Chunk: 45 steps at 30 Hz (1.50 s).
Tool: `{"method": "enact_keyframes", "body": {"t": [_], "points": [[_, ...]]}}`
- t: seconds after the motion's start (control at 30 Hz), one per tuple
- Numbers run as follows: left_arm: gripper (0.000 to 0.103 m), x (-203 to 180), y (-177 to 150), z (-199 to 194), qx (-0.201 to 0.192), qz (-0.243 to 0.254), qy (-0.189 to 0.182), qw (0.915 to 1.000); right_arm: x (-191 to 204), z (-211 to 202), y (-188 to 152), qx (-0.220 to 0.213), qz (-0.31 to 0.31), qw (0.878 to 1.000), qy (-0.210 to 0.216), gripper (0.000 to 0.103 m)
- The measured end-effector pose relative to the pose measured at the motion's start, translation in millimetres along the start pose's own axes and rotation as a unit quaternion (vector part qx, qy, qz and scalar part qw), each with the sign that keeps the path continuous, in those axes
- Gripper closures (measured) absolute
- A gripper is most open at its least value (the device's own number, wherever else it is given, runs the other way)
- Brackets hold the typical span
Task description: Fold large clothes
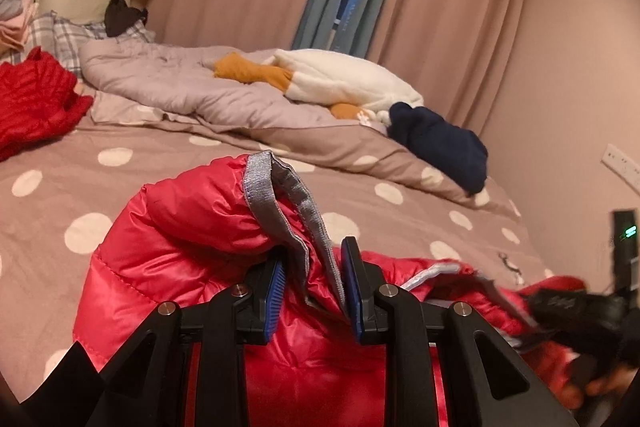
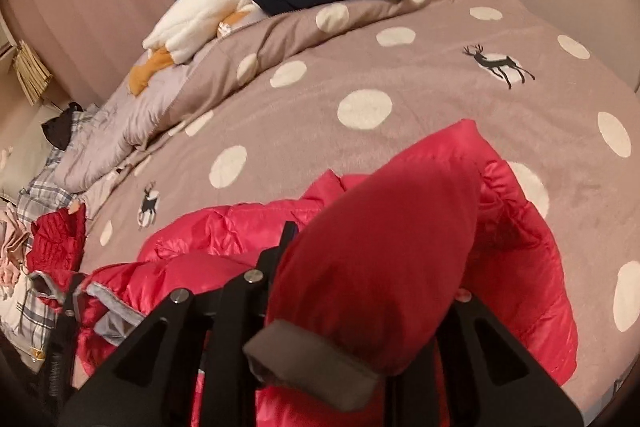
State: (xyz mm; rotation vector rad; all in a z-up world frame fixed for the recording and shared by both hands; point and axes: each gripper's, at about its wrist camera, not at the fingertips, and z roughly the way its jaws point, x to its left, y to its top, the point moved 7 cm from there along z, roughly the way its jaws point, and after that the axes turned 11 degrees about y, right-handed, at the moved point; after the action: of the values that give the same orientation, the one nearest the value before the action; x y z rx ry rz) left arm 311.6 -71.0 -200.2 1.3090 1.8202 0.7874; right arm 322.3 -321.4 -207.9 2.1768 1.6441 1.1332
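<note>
A: Looking at the left wrist view first: left gripper [image 1: 313, 291] has its blue pads [image 1: 354, 287] clamped on the grey-trimmed cuff [image 1: 280, 203] of the red puffer jacket [image 1: 168, 251], lower centre of frame, over the polka-dot bed [image 1: 168, 163].

B: Right wrist view? Sleeve [image 2: 384, 251] is draped over the right gripper [image 2: 360, 291], tips hidden, so can't tell if it's gripping. Jacket body runs toward lower left, imo the left tongs sit nearer the bulk.

2 red puffer jackets [image 1: 168, 251] [image 1: 36, 99], 1 navy garment [image 1: 440, 143], 1 white fleece [image 1: 348, 79], 2 tools [image 1: 314, 293] [image 2: 360, 267].
</note>
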Motion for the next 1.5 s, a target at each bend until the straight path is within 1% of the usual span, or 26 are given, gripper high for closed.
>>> {"method": "enact_keyframes", "body": {"t": [0.07, 0.13, 0.2, 0.23, 0.33, 0.5, 0.53, 0.6, 0.77, 0.93, 1.1, 1.13, 1.2, 1.23, 1.27, 1.33, 1.43, 1.5], "points": [[0.079, 1, -1, 5, 0.011, 0.003, 0.007, 0.9999, 7, -6, 2, -0.009, -0.014, 1.0, 0.002, 0.078], [0.079, 6, -1, 6, 0.014, -0.007, 0.005, 0.9999, 15, -9, 2, -0.016, -0.038, 0.999, -0.001, 0.076], [0.079, 10, -1, 7, 0.022, -0.015, 0.003, 0.9996, 23, -12, 0, -0.022, -0.068, 0.997, -0.01, 0.075], [0.079, 11, -1, 8, 0.024, -0.019, 0.002, 0.9995, 25, -12, 1, -0.026, -0.073, 0.997, -0.012, 0.075], [0.079, 14, -2, 11, 0.027, -0.024, 0.004, 0.9993, 25, -11, 1, -0.032, -0.068, 0.997, -0.01, 0.074], [0.079, 9, -4, 14, 0.023, -0.01, 0.012, 0.9996, 23, -13, -1, -0.041, -0.05, 0.998, 0.002, 0.07], [0.079, 9, -4, 13, 0.021, -0.009, 0.012, 0.9997, 24, -14, -2, -0.041, -0.05, 0.998, 0.003, 0.068], [0.079, 9, -4, 13, 0.021, -0.008, 0.013, 0.9997, 27, -13, -2, -0.038, -0.056, 0.998, 0.001, 0.066], [0.079, 11, -5, 15, 0.024, -0.013, 0.009, 0.9996, 26, -14, -4, -0.039, -0.048, 0.998, 0.008, 0.064], [0.079, 14, -7, 13, 0.026, -0.015, 0.008, 0.9995, 30, -16, -8, -0.039, -0.065, 0.997, 0.007, 0.061], [0.073, 14, -7, 12, 0.027, -0.016, 0.009, 0.9995, 27, -17, -9, -0.038, -0.051, 0.998, 0.016, 0.06], [0.07, 14, -8, 11, 0.027, -0.015, 0.008, 0.9995, 26, -15, -9, -0.035, -0.049, 0.998, 0.014, 0.06], [0.061, 15, -8, 10, 0.025, -0.014, 0.01, 0.9995, 25, -15, -9, -0.034, -0.046, 0.998, 0.014, 0.059], [0.054, 15, -8, 10, 0.024, -0.017, 0.011, 0.9995, 25, -15, -10, -0.032, -0.047, 0.998, 0.014, 0.058], [0.05, 16, -8, 10, 0.024, -0.021, 0.01, 0.9994, 25, -14, -10, -0.031, -0.048, 0.998, 0.014, 0.058], [0.049, 16, -7, 9, 0.024, -0.027, 0.008, 0.9993, 24, -15, -11, -0.033, -0.047, 0.998, 0.013, 0.056], [0.048, 14, -7, 8, 0.025, -0.02, 0.009, 0.9995, 21, -16, -13, -0.035, -0.04, 0.999, 0.009, 0.055], [0.044, 14, -7, 6, 0.023, -0.019, 0.008, 0.9995, 20, -16, -14, -0.035, -0.037, 0.999, 0.009, 0.054]]}}
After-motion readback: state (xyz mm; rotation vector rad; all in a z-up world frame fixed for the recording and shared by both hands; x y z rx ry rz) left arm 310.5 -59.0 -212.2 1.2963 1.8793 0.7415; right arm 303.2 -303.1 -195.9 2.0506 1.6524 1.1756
